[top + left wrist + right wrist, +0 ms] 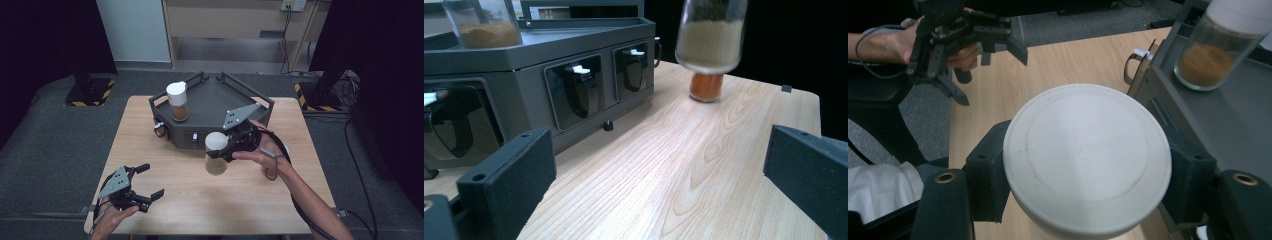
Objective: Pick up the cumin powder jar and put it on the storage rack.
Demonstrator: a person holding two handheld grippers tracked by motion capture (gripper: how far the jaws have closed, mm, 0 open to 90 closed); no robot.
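My right gripper [223,149] is shut on a glass jar [216,156] with a white lid [1087,157] and pale tan powder inside. The jar hangs upright above the wooden table [165,210], just in front of the dark grey tray stand [215,95]. From the left gripper view the held jar [710,35] floats clear of the tabletop. A second white-lidded jar [177,101] with brown powder stands on the tray's left side. My left gripper [151,180] rests near the table's front left corner, open, with nothing between its fingers.
The tray stand has raised rails and dark windowed compartments [574,90] along its front. A small jar with orange contents [705,87] stands on the table behind the held one. The other hand and its gripper [955,37] are in the right gripper view at upper left.
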